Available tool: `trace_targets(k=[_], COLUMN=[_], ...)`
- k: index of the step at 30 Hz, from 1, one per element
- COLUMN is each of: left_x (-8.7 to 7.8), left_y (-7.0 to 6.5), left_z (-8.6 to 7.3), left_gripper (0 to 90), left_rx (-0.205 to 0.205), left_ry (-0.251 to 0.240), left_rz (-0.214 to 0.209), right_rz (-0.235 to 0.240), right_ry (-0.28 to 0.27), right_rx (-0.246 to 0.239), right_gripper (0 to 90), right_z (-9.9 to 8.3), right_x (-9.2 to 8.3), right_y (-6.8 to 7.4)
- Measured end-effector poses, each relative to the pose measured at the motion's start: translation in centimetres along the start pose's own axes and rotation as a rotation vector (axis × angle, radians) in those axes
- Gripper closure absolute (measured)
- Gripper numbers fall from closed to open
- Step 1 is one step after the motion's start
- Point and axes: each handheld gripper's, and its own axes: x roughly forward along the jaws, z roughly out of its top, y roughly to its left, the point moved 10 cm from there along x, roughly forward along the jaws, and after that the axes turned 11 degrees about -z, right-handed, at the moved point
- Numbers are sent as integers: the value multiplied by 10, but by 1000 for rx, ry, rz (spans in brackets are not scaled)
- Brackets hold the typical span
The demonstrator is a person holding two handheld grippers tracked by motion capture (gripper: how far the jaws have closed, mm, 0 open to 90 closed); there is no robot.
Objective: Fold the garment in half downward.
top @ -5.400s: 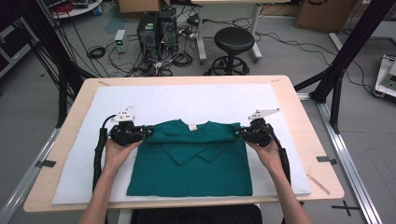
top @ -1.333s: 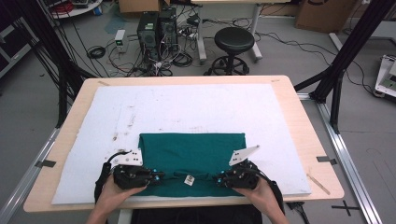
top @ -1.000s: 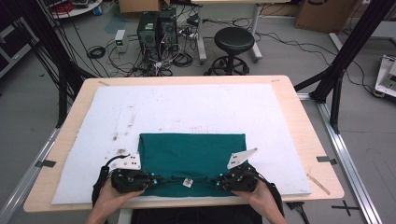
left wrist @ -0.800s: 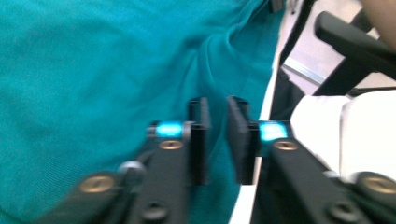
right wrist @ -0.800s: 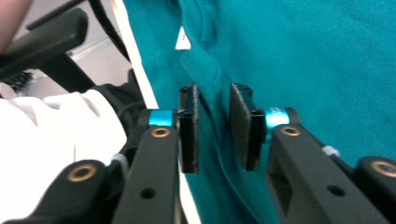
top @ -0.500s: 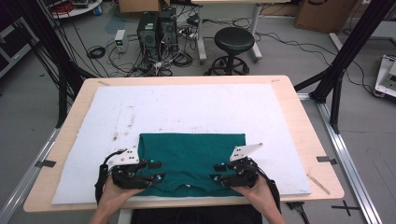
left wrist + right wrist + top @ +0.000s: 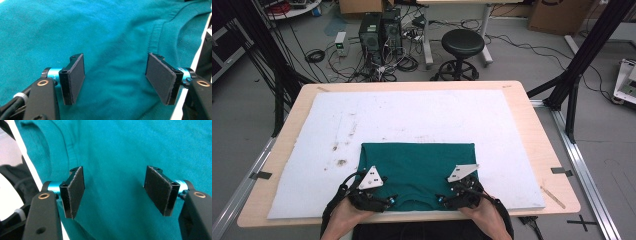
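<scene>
Folded T-shirt (image 7: 417, 167): a teal knit garment is laid flat as a neat rectangle on the near half of the white mat (image 7: 422, 115); its near edge lies close to the mat's front edge.
Collar (image 7: 160, 27): a ribbed, stitched neckline is seen at the near edge of the fold, between the two hands.
Left tongs (image 7: 384, 201): held over the shirt's near left corner; the jaws have just been opening and stand wide, with the cloth beneath the flat black pads (image 7: 76, 75) but not pinched.
Right tongs (image 7: 447, 200): held over the near right corner; the jaws have likewise just been opening, and nothing is gripped between them.
Open room: a broad bare stretch of mat is left beyond the shirt and to both sides.
Mat surface: soft, matte, marked with a few dark smudges (image 7: 341, 155) left of the shirt.
Desk (image 7: 532, 125): a pale wooden rim with rounded corners is shown around the mat.
</scene>
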Motion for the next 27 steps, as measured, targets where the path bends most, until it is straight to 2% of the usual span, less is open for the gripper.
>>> trace_targets(k=[2,4,5,7,10,11,13,14,16,18,19,21,27], left_x=[-3,-10,-16,-32,-58,-66,-75,-78,-77,-70,-66,-61,-56], left_y=[-2,-1,1,11,30,36,45,47,48,44,41,38,40], left_z=[0,2,4,8,9,8,3,-3,-10,-16,-18,-23,-35], left_gripper=[324,322,322,321,321,321,323,348,465,539,551,556,573], left_rx=[21,32,24,-9,-74,-95,-130,-134,-142,-163,-178,-197,-229], left_ry=[12,-5,-26,-87,-177,-195,-208,-187,-154,-117,-104,-73,-26], left_rz=[-11,-16,-5,29,100,128,156,158,154,103,68,39,46], right_rz=[2,14,16,17,6,-3,-20,-32,-49,-62,-69,-73,-71], right_ry=[3,3,0,-26,-82,-95,-122,-129,-124,-115,-112,-110,-101], right_rx=[-1,-3,-1,8,68,89,121,137,166,186,186,193,184], right_gripper=[335,336,336,331,313,306,298,295,296,296,296,298,300], right_z=[-2,-3,-3,-1,4,5,6,5,1,-2,-4,-5,-6], right_x=[-2,-3,-5,-9,-18,-22,-28,-29,-32,-32,-33,-34,-33], right_y=[0,0,-1,-5,-18,-23,-33,-37,-45,-52,-54,-57,-55])
